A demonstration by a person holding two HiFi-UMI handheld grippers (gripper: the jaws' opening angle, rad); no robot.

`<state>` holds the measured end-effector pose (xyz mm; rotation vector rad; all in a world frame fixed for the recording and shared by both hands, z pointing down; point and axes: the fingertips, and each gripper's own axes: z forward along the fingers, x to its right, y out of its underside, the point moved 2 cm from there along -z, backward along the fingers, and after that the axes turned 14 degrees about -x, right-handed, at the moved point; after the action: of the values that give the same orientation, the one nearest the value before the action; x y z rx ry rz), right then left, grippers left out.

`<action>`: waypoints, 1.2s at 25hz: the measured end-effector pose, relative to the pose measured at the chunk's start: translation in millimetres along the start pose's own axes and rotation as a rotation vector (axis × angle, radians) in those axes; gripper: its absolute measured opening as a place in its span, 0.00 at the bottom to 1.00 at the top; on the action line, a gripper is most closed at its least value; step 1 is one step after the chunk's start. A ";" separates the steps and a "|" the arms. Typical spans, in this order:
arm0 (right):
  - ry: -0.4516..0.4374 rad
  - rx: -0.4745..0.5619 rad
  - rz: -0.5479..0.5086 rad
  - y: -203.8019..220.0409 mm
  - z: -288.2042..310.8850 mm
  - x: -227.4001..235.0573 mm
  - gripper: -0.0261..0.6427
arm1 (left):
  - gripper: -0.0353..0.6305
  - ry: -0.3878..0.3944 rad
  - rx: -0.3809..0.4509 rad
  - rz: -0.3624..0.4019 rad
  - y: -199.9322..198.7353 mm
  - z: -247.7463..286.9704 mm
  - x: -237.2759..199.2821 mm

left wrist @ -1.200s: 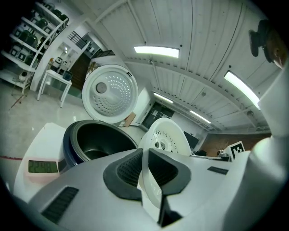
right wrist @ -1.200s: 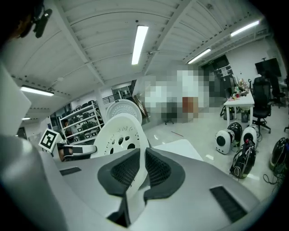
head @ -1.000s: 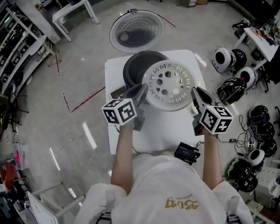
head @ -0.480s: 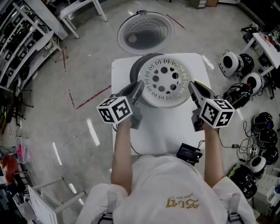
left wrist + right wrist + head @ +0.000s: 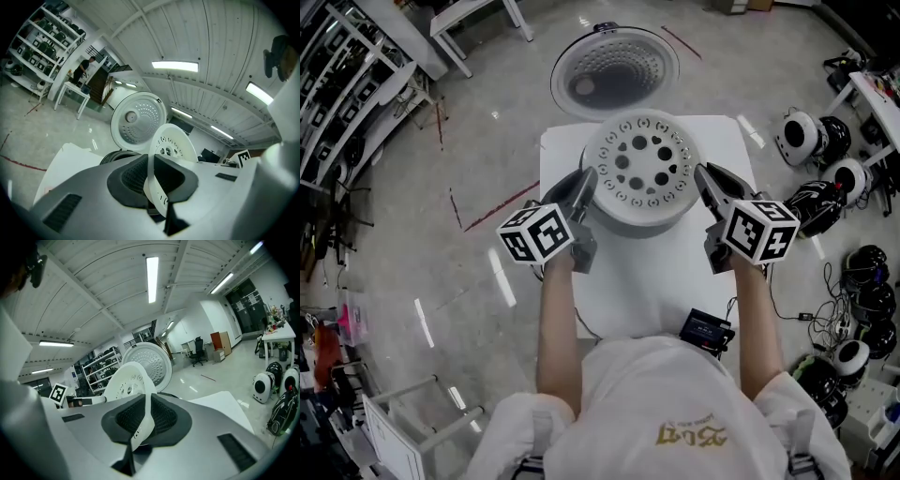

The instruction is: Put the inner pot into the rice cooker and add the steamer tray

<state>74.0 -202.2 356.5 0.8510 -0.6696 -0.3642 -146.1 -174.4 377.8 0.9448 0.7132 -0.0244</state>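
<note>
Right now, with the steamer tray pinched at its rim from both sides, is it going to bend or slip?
Probably stiff: the steamer tray shows no sag between the left hand-held gripper and right hand-held gripper. Likely light, being thin and full of holes. Its smooth, narrow rim could slip, since each grip covers little of it.

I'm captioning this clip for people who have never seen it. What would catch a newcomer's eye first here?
The white steamer tray, full of round holes, is held mid-frame above the white table. Its rim is pinched on either side by the left gripper and the right gripper. Behind it, the rice cooker's open lid shows its dimpled inside.
</note>
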 end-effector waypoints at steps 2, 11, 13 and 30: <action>-0.007 -0.003 0.004 -0.3 5.8 -2.3 0.11 | 0.14 -0.006 -0.002 -0.002 -2.7 -1.4 -5.1; -0.016 -0.028 0.022 -1.4 33.3 3.9 0.11 | 0.14 -0.022 -0.025 -0.017 -7.9 8.7 -28.7; -0.018 -0.038 0.027 0.4 37.6 7.6 0.11 | 0.14 -0.025 -0.029 -0.021 -6.7 12.5 -31.9; -0.014 -0.105 0.069 12.3 73.9 31.1 0.11 | 0.15 -0.051 -0.080 -0.057 3.9 37.8 -61.3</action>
<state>47.8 -253.6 413.5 0.7242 -0.6849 -0.3400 -171.6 -217.4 429.7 0.8446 0.6888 -0.0699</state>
